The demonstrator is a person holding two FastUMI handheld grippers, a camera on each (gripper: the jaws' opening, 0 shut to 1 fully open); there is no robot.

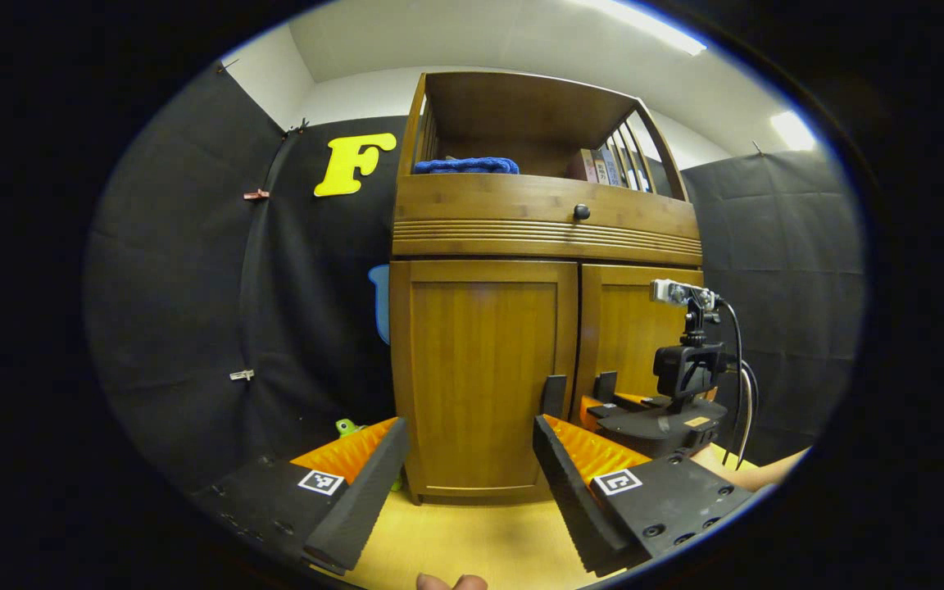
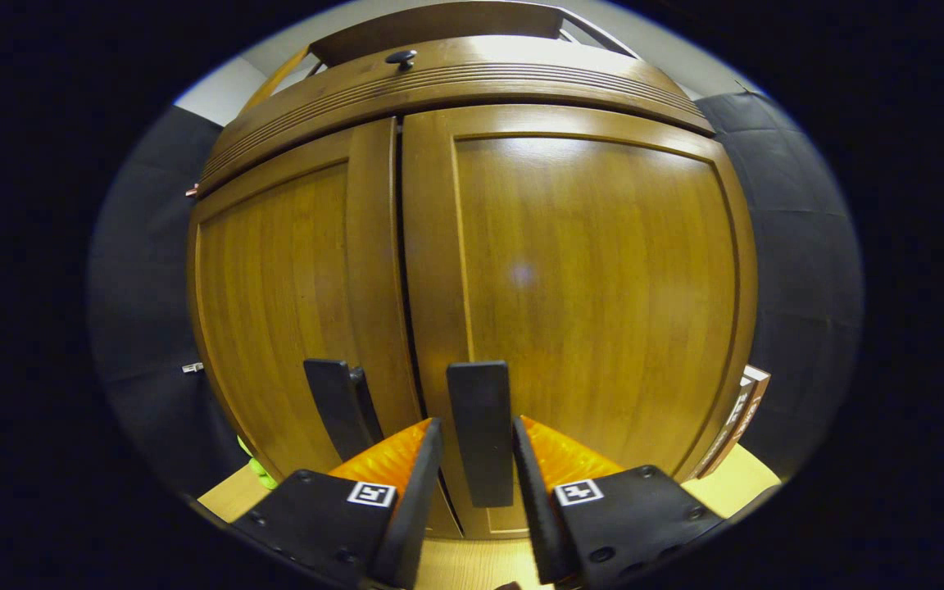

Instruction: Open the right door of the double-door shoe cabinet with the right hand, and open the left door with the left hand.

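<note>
Slippage looked the chief risk: in the right gripper view the right gripper (image 2: 476,479) sat close against the shoe cabinet (image 2: 472,270), its jaws drawn narrow around the dark handle of the right door (image 2: 480,426), yet whether both pads truly pressed on it I could not tell; a pull begun with a loose hold would, I judged, let the handle slide out and leave the right door (image 2: 595,287) shut; a pull taken straight back rather than along the door's swing might also wrench the handle or rock the cabinet. Both doors stood closed, meeting at a thin dark seam, with the left door's handle (image 2: 341,406) just beside that seam. A second hazard was crowding; the two handles lay near each other, so the swinging right door or its gripper could foul the left gripper (image 1: 468,467) when it came in. That gripper hung well back from the left door (image 1: 484,369), jaws spread wide and empty. The left gripper view gave what the closer one lacked: the whole cabinet with its drawer knob (image 1: 581,211), a blue cloth (image 1: 466,165) and some books (image 1: 603,168) on the open shelf, and the right gripper seen from outside with a hand (image 1: 755,471) behind it; the right gripper view alone showed how the jaws sat about the handle.
</note>
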